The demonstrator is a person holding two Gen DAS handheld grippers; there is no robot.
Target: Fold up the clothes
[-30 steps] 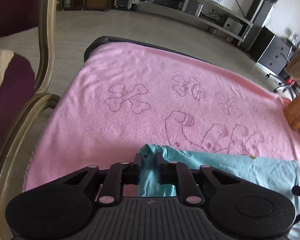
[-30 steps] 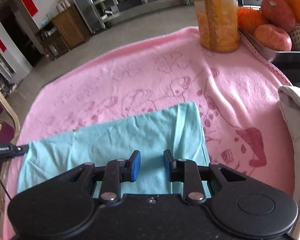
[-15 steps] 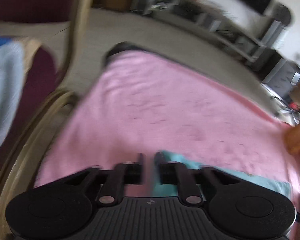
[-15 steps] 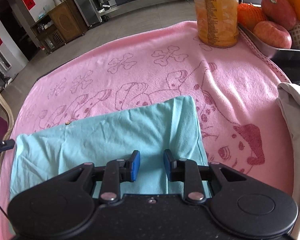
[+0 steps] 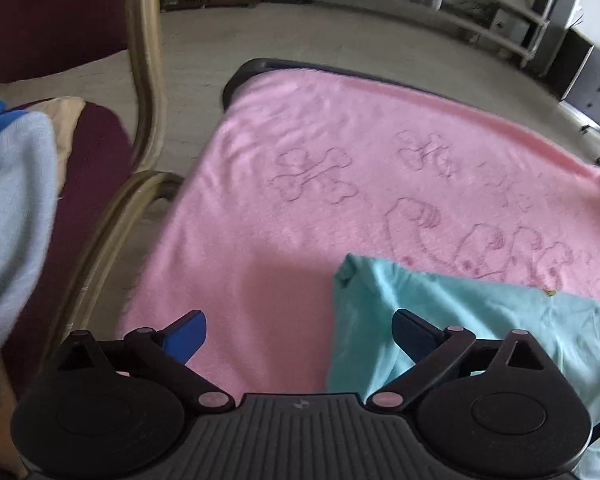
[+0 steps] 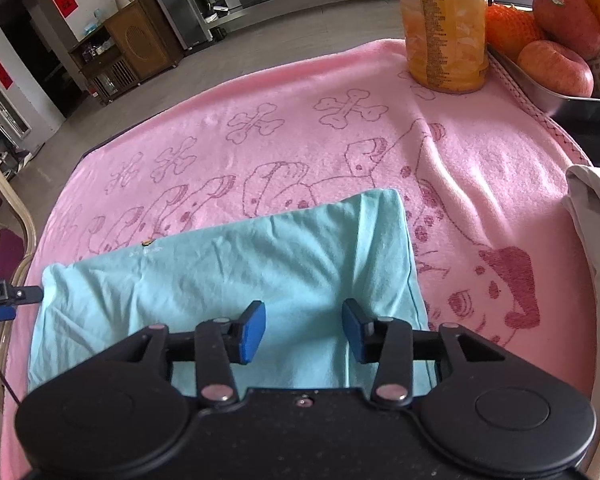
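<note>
The left gripper (image 5: 298, 334), black with blue pads, points steeply down, its jaws opening and spread wide with nothing pinched. The matching right gripper (image 6: 304, 330) also tilts downward, jaws opening, gripping nothing.

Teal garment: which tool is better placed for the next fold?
Probably right. The right tool, jaws opening, sits over the teal garment; the left tool, also opening, mostly straddles the pink towel beside the garment's edge.

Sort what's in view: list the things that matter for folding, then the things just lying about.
For the folding:
- teal garment, lying folded
- pink towel under it
- left gripper, jaws opening
- right gripper, jaws opening

Lying about:
- orange jar
- fruit tray
- beige cloth
- chair
</note>
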